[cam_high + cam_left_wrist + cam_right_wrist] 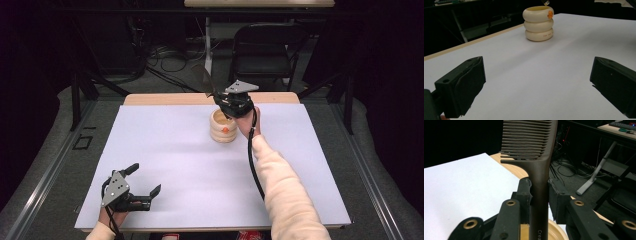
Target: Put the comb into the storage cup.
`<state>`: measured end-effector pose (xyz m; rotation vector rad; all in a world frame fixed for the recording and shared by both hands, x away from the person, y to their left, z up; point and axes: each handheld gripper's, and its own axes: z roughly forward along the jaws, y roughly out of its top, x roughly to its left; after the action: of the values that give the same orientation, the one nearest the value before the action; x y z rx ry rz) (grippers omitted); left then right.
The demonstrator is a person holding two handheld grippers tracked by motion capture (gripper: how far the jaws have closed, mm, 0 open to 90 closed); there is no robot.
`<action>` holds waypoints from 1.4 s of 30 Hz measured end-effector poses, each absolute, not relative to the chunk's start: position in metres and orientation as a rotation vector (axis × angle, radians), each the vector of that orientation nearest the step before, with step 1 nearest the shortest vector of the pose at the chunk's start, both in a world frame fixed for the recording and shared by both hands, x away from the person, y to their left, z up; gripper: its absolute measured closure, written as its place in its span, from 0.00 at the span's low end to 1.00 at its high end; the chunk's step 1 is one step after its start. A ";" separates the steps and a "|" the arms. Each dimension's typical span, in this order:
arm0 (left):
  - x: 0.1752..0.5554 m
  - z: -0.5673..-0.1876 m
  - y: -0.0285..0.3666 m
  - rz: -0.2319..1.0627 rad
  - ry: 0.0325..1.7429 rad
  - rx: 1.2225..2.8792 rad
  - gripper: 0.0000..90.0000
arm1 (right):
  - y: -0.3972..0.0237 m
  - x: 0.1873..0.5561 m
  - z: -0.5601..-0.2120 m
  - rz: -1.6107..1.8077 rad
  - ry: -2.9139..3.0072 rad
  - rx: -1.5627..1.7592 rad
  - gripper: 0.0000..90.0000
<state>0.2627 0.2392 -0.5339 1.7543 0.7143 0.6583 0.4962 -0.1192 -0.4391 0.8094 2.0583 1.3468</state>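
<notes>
White sheeting covers the bench (pixel 165 165). Right tongs (pixel 235 102) hover above the cream ringed holder (pixel 223 126), clenched on a dark comb (pixel 537 165) whose handle points down into it. Left tongs (pixel 141 182) rest released, well apart, near the front edge.

Black folding chair (pixel 267 50) beyond desk's far edge, right of centre. Cables (pixel 170 57) tangled on floor behind far edge. White sheet (pixel 175 165) covering desk (pixel 150 99).
</notes>
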 end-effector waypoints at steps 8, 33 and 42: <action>0.263 -0.534 0.239 0.659 0.714 1.754 0.00 | -0.117 0.499 -0.445 1.336 2.063 0.818 0.80; 0.262 -0.534 0.239 0.658 0.715 1.750 0.00 | -0.118 0.504 -0.462 1.329 2.092 0.847 0.80; 0.262 -0.534 0.239 0.658 0.713 1.753 0.00 | -0.117 0.505 -0.470 1.319 2.110 0.841 0.80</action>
<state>0.2624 0.2392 -0.5338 1.7527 0.7130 0.6578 0.5054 -0.1169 -0.4695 0.8412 2.1098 1.3186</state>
